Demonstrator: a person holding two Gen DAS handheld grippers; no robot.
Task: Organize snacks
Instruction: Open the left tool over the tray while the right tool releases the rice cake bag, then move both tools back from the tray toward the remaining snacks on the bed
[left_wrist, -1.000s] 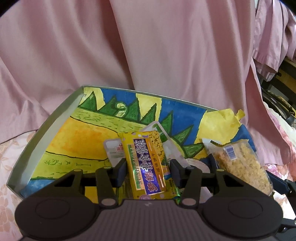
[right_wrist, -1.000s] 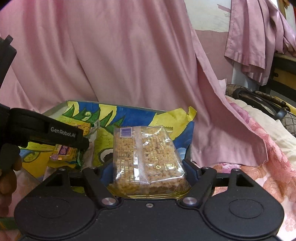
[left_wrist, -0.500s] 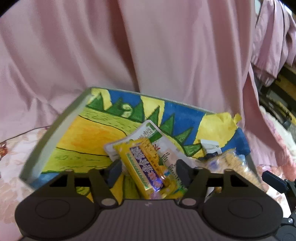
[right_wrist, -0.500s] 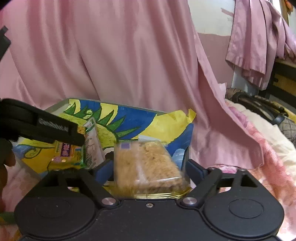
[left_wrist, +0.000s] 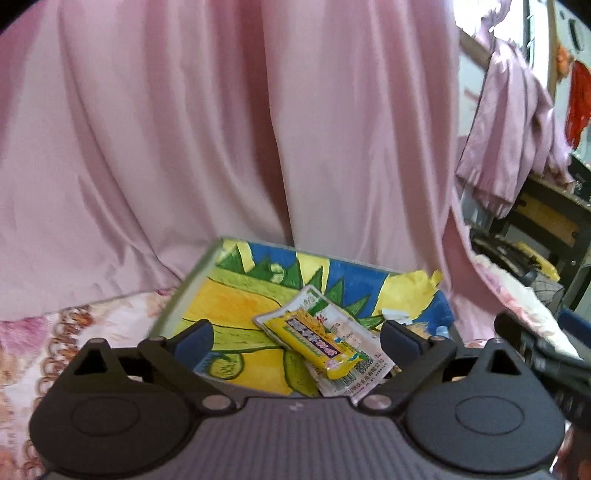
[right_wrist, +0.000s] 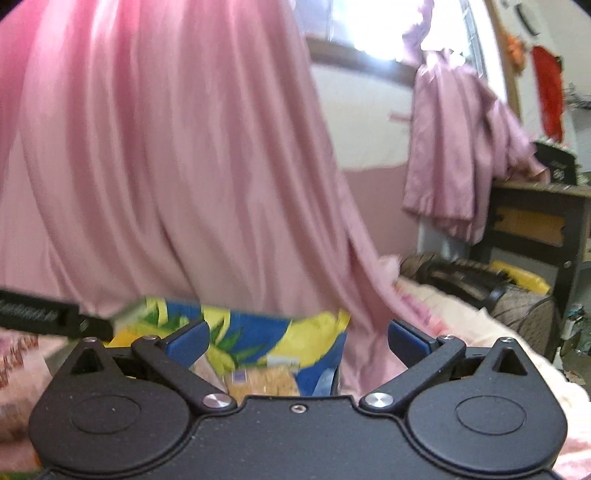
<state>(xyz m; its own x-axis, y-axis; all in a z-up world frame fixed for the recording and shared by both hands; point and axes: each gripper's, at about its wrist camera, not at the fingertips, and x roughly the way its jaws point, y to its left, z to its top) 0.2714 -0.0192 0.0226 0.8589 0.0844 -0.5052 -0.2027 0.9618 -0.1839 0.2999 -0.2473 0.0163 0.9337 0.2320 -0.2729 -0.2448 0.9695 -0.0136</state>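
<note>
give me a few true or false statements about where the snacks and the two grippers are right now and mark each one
1. The yellow snack bar lies in the painted box, on top of a white packet. True.
2. The left gripper is clamped on the yellow snack bar. False: its jaws have just been opening and stand wide, clear of the bar.
3. The right gripper is open with nothing pressed between its pads. True.
4. The clear pack of puffed cereal is held up above the box. False: it lies low in the box, partly hidden by the gripper's body.
5. A pink curtain hangs behind the box. True.
</note>
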